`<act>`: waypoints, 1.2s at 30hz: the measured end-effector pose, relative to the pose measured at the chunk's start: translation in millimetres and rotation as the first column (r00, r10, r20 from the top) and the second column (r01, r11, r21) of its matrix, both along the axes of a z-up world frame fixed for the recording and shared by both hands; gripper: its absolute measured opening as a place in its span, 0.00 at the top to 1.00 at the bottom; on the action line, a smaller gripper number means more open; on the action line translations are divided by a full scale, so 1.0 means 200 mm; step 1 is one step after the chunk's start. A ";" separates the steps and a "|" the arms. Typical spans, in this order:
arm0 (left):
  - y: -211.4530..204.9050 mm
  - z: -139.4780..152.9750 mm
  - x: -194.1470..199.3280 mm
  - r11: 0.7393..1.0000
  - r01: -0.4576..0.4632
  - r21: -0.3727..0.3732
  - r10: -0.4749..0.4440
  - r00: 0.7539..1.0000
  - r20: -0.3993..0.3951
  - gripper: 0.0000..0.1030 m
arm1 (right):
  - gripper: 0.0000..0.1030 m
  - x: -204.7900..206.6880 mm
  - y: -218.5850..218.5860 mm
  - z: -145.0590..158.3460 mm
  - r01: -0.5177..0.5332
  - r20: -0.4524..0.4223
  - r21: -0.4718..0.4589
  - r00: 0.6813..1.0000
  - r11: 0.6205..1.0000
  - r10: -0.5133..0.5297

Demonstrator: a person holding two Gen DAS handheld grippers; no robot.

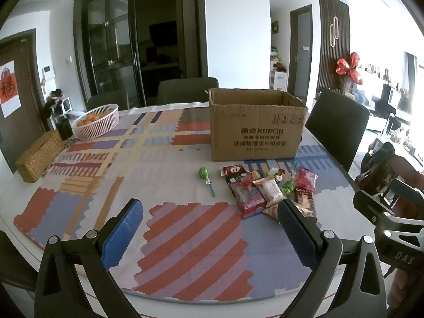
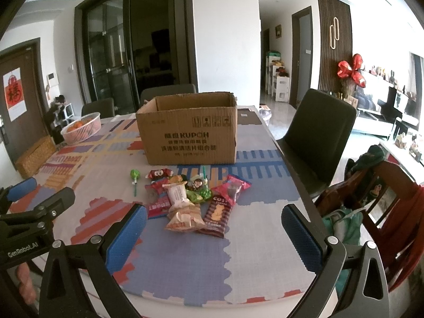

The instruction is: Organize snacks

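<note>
A pile of snack packets (image 1: 270, 190) (image 2: 193, 198) lies on the patterned tablecloth in front of an open brown cardboard box (image 1: 255, 126) (image 2: 189, 129). A green lollipop (image 1: 205, 175) (image 2: 135, 176) lies apart to the pile's left. My left gripper (image 1: 212, 222) hovers open over the cloth, near and left of the pile, holding nothing. My right gripper (image 2: 214, 228) is open too, just in front of the pile, and empty. The box's inside is hidden from both views.
A pink basket of oranges (image 1: 96, 120) (image 2: 82, 129) and a woven box (image 1: 39, 156) sit at the table's far left. Dark chairs (image 1: 336, 124) (image 2: 320, 137) stand around the table. A wooden chair with clothes (image 2: 371, 198) is at the right.
</note>
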State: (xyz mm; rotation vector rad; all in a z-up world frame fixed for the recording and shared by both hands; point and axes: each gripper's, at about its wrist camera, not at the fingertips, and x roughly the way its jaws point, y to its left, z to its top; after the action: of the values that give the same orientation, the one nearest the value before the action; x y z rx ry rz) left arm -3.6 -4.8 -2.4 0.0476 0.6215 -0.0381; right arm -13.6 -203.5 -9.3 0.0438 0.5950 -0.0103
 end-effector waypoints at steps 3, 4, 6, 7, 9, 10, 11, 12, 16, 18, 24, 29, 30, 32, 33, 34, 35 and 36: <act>0.01 0.00 0.03 1.000 0.005 -0.003 -0.005 1.000 -0.015 0.00 | 0.00 0.01 0.00 -0.01 -0.001 -0.010 0.001 1.000 1.000 0.001; 0.00 -0.01 0.03 1.000 0.007 -0.004 -0.007 1.000 -0.019 0.00 | 0.00 0.02 0.00 -0.02 -0.001 -0.015 0.001 1.000 1.000 0.001; 0.00 -0.02 0.05 1.000 0.013 -0.006 -0.013 1.000 -0.029 0.00 | 0.00 0.04 -0.01 -0.03 -0.002 -0.024 0.003 1.000 1.000 0.002; 0.00 -0.02 0.06 1.000 0.017 -0.008 -0.017 0.999 -0.033 0.00 | 0.00 0.04 -0.01 -0.03 -0.002 -0.028 0.004 1.000 1.000 0.002; -0.01 -0.03 0.07 1.000 0.029 -0.009 -0.030 0.999 -0.045 0.00 | 0.00 0.06 -0.01 -0.04 -0.002 -0.043 0.008 0.999 1.000 0.002; -0.01 -0.04 0.09 0.999 0.037 -0.010 -0.037 0.998 -0.049 0.00 | 0.00 0.07 -0.01 -0.05 -0.002 -0.049 0.010 0.999 1.000 0.003; -0.01 -0.04 0.10 0.999 0.047 -0.009 -0.047 0.998 -0.053 0.00 | 0.01 0.08 -0.02 -0.06 -0.002 -0.058 0.014 0.998 1.000 0.003; -0.02 -0.05 0.11 0.998 0.058 -0.007 -0.058 0.997 -0.057 0.00 | 0.01 0.09 -0.02 -0.06 -0.001 -0.064 0.017 0.998 1.000 0.002; -0.06 -0.07 0.18 0.995 0.095 -0.005 -0.095 0.992 -0.077 0.05 | 0.00 0.14 -0.05 -0.10 0.007 -0.094 0.034 0.996 0.999 -0.004; -0.08 -0.09 0.21 0.993 0.115 -0.008 -0.115 0.990 -0.087 0.06 | 0.00 0.17 -0.06 -0.12 0.013 -0.112 0.043 0.994 0.999 -0.008; -0.15 -0.13 0.32 0.985 0.172 -0.020 -0.173 0.978 -0.116 0.18 | 0.01 0.27 -0.09 -0.18 0.032 -0.144 0.052 0.989 0.998 -0.024; -0.20 -0.18 0.43 0.973 0.225 -0.047 -0.230 0.962 -0.150 0.30 | 0.10 0.37 -0.12 -0.24 0.037 -0.182 0.075 0.983 0.997 -0.023; -0.21 -0.19 0.44 0.971 0.234 -0.056 -0.240 0.958 -0.155 0.31 | 0.11 0.39 -0.12 -0.26 0.036 -0.192 0.078 0.981 0.996 -0.020; -0.23 -0.22 0.50 0.964 0.254 -0.083 -0.265 0.948 -0.175 0.36 | 0.15 0.42 -0.13 -0.29 0.036 -0.211 0.086 0.977 0.996 -0.017; -0.24 -0.23 0.52 0.961 0.260 -0.096 -0.274 0.944 -0.184 0.38 | 0.16 0.44 -0.13 -0.31 0.036 -0.218 0.090 0.976 0.995 -0.015; -0.24 -0.24 0.54 0.959 0.262 -0.108 -0.279 0.940 -0.194 0.40 | 0.18 0.46 -0.14 -0.32 0.035 -0.228 0.096 0.974 0.995 -0.013; -0.25 -0.26 0.56 0.957 0.261 -0.122 -0.282 0.936 -0.209 0.41 | 0.19 0.48 -0.14 -0.33 0.034 -0.235 0.103 0.972 0.994 -0.009; -0.26 -0.27 0.58 0.955 0.263 -0.138 -0.288 0.933 -0.215 0.42 | 0.19 0.49 -0.14 -0.35 0.035 -0.243 0.105 0.970 0.994 -0.009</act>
State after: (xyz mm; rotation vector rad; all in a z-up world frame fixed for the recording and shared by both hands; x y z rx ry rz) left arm 111.8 -57.0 -55.5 0.0266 0.8442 -0.3547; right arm 84.8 -231.4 -79.3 0.1569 0.8392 -0.0049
